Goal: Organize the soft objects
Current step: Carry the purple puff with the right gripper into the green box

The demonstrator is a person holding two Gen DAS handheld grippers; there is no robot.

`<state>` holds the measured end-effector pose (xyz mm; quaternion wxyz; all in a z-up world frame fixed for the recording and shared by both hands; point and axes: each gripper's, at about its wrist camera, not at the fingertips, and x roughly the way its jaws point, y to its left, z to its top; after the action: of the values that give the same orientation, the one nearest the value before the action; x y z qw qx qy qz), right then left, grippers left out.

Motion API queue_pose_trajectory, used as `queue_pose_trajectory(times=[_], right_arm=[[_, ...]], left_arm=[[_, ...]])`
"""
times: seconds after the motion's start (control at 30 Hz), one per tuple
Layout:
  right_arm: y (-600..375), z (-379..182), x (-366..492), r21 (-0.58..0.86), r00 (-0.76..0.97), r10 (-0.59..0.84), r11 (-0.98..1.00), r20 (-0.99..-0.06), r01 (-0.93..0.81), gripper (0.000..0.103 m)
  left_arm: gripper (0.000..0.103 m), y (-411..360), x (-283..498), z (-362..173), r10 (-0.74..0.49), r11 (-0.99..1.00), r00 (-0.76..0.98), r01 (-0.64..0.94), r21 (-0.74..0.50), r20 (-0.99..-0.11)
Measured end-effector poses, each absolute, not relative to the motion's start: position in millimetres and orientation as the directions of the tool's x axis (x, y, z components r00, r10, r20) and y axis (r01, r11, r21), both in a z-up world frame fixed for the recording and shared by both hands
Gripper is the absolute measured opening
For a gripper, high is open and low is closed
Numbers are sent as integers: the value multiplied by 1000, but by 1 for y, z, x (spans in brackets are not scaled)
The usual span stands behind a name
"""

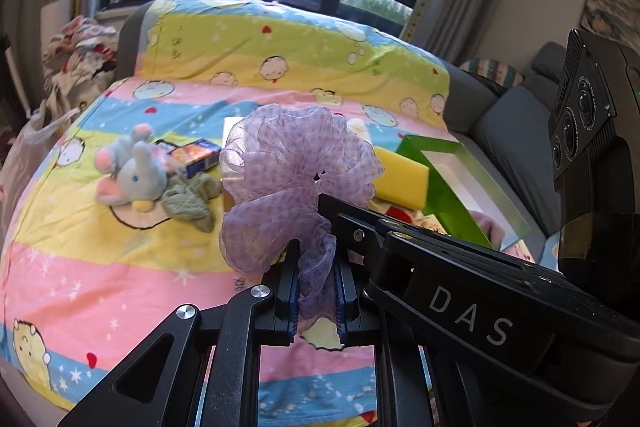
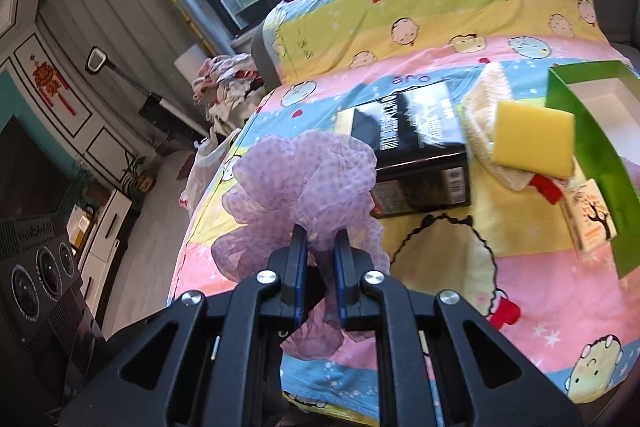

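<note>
A purple mesh bath pouf (image 1: 298,163) is held above the bed, and both grippers are shut on it. My left gripper (image 1: 318,251) pinches its lower tail. My right gripper (image 2: 320,239) grips it from the right side; its body (image 1: 460,279) shows in the left wrist view. The pouf also shows in the right wrist view (image 2: 304,183). A grey plush elephant (image 1: 134,169) and a green cloth (image 1: 192,199) lie left on the bed. A yellow sponge (image 2: 532,139) rests on a cream towel (image 2: 486,115) beside a green box (image 2: 588,147).
The bed has a colourful cartoon sheet (image 1: 100,267). A black book box (image 2: 416,155) lies behind the pouf. A small blue-orange box (image 1: 196,153) sits near the elephant. A clothes pile (image 1: 78,55) and a plastic bag (image 1: 24,151) are at the left. A grey sofa (image 1: 516,131) is at the right.
</note>
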<state>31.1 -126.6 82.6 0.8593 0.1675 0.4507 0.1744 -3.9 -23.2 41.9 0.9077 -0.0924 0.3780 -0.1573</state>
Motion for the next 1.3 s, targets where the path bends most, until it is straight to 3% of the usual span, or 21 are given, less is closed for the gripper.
queue_pose_trajectory(times=[0.77,1.3], right_arm=[[-220,109,11,438,669,310,898,-675,26,13],[-320,121,32,407,720,137,888,-681,216,13]], left_arm=[[13,-122,5,64,-429,896,639,392,-209,-639],[13,-223,55,71,-568,788,528,570,-232,-631]])
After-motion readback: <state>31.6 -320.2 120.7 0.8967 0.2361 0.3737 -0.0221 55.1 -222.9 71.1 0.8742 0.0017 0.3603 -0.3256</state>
